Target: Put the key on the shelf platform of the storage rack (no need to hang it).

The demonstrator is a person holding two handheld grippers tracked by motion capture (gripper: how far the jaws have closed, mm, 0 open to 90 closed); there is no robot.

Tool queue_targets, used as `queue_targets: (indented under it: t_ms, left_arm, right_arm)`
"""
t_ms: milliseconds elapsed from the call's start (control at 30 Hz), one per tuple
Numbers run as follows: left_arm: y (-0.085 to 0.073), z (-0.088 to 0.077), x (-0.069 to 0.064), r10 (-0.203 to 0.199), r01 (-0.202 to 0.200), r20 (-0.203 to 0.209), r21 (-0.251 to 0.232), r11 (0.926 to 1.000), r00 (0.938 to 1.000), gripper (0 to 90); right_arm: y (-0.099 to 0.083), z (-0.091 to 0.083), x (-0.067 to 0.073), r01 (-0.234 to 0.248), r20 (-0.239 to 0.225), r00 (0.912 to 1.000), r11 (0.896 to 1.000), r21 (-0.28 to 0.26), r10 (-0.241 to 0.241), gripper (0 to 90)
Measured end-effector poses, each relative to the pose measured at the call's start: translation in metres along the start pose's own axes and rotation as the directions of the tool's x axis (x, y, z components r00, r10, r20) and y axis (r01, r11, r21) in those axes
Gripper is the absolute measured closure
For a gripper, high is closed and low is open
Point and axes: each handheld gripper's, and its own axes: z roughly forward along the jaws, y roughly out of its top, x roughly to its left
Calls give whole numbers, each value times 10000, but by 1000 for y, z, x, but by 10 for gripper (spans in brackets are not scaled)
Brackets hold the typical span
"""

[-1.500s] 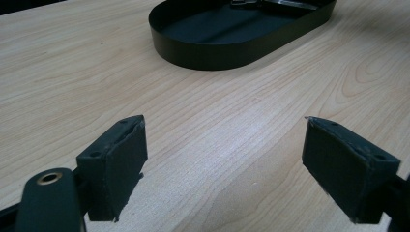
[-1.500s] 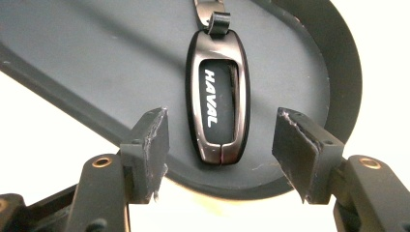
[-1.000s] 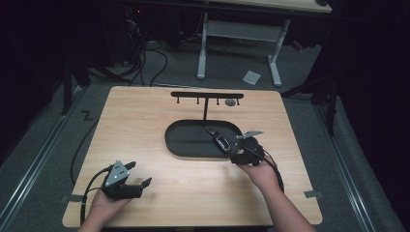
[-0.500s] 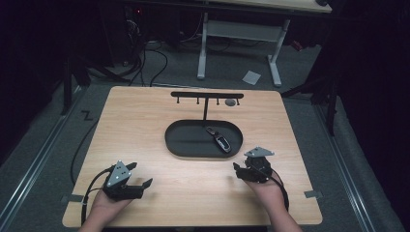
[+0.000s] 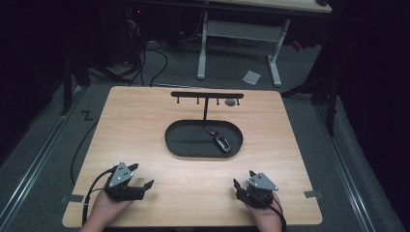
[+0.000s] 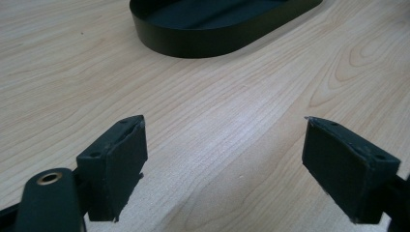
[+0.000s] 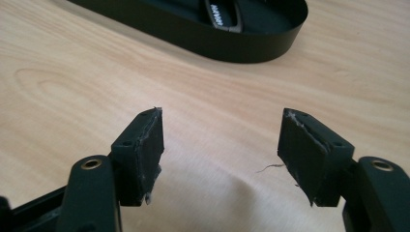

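A black oval tray (image 5: 183,145) lies at the middle of the wooden table, with a dark car key fob (image 5: 221,142) in its right half. The fob (image 7: 222,14) and tray wall (image 7: 232,48) show at the top of the right gripper view. My left gripper (image 5: 141,177) rests near the front left edge, open and empty; its jaws (image 6: 225,164) stand wide over bare wood, the tray (image 6: 203,43) ahead. Near the front right edge my right gripper (image 5: 242,182) is open with nothing between its fingers (image 7: 220,154).
A black T-shaped hook rack (image 5: 207,95) stands behind the tray with a small grey round thing (image 5: 230,102) by its right end. Another table's white legs (image 5: 203,43) and cables (image 5: 154,53) are on the floor beyond.
My right gripper has drawn back from the tray to the front right edge, leaving the key fob in the tray. The left gripper has stayed put.
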Motion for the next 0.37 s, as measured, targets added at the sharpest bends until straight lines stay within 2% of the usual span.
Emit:
queue_targets:
  t_ms: [100,167,367]
  left_arm:
    - [1,1,-1,98,-98,32,44,9999,9999,168]
    - [1,2,-1,88,-88,35,40,10000,10000,168]
    - [1,1,-1,101,-101,27,51,9999,9999,168]
  right_arm:
    - [0,0,-3,62,141,9999,9999,-100,-61,320]
    - [-2,3,-5,-247,43,9997,9997,23,247,320]
    - [-4,3,-9,-381,87,9992,9993,54,381,320]
